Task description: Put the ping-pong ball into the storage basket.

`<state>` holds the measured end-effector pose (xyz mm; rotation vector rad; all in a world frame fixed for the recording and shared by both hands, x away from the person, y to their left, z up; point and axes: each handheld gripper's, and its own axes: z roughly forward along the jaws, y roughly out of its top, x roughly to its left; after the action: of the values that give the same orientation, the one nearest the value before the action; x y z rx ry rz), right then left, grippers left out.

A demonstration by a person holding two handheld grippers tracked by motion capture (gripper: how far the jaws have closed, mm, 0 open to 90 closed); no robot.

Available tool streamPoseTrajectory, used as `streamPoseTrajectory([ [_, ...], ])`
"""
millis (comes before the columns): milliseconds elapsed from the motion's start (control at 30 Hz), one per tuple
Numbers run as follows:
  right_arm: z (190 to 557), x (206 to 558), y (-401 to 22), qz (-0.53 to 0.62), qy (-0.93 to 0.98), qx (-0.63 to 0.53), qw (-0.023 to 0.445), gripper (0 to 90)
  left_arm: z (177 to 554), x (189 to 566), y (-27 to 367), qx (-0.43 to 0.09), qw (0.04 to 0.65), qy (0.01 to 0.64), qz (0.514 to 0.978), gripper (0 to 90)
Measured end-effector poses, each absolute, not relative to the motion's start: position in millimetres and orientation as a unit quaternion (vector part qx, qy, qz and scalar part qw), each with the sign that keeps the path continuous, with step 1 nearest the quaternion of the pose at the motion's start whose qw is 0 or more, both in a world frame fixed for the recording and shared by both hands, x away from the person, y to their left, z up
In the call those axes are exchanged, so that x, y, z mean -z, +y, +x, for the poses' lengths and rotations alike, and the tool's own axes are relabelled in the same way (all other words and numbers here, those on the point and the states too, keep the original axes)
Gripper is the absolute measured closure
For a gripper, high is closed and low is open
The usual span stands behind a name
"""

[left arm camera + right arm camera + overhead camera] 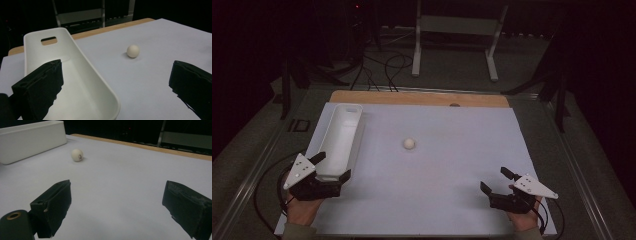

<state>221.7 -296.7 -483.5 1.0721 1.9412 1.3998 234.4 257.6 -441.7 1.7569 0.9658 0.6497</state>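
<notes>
Left claw [331,166] spread wide around near end of white tray [340,137], tray's length aimed at 12 o'clock, right claw [497,181] held open, ball [409,143] seen at its 11 o'clock.

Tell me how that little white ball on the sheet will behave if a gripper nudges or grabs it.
The ball is round and sits free on the flat white sheet, so a nudge would probably send it rolling. Its smooth curved surface may squirt out of flat jaws unless they close across its middle. It looks small, so likely light.
</notes>
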Motion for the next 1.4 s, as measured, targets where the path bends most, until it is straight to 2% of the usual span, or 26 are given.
streamPoseTrajectory([
  [633,223,488,-296,0.4,0.722,-0.502,0.258,7.6,249,412,240,-0.26,0.477,0.386,0.745,0.0],
  [1400,223,489,-297,0.404,0.721,-0.502,0.255,7.6,276,399,191,-0.23,0.446,0.352,0.79,0.0],
])
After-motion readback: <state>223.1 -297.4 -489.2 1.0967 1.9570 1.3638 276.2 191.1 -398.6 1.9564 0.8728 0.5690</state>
